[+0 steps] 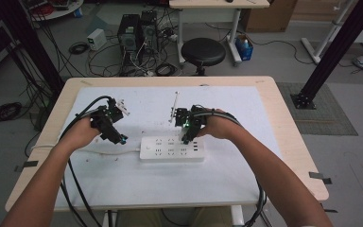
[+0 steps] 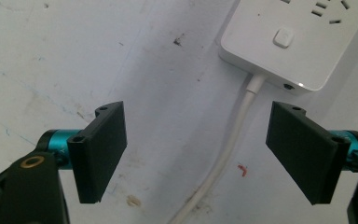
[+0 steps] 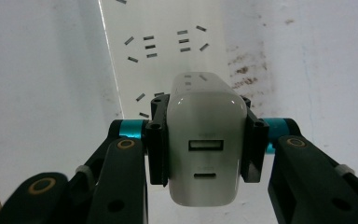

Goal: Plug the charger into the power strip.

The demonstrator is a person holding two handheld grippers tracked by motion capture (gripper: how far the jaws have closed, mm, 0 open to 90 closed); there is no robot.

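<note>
Left edge of the high view: left forearm comes up from the bottom, hand wrapped around the left gripper (image 1: pixel 115 124), which hangs over the white mat (image 1: pixel 99 179) just left of the power strip (image 1: pixel 171 148). A thin white cord (image 1: pixel 108 152) runs from the strip's left end across the mat toward the table edge (image 1: pixel 42 142).

Left gripper view: jaws spread wide, nothing between the pads. The cord (image 2: pixel 228 149) lies on the mat below the gap, closer to the right jaw, not touched. The strip's end with its square switch (image 2: pixel 283 37) sits ahead, upper right. Mat surface here is scuffed, with small brown and red marks.

Centre: the power strip lies flat on the mat, long side across the table, sockets up.

Right: right gripper (image 1: pixel 188 133) points down over the right part of the strip, tip very close to its top; contact cannot be told from above. Right gripper view: jaws pinched on a white charger block (image 3: pixel 206 144), one pad flat on each side, two ports on its face toward the camera. Beyond it, the strip's socket slots (image 3: pixel 168 44)
</note>
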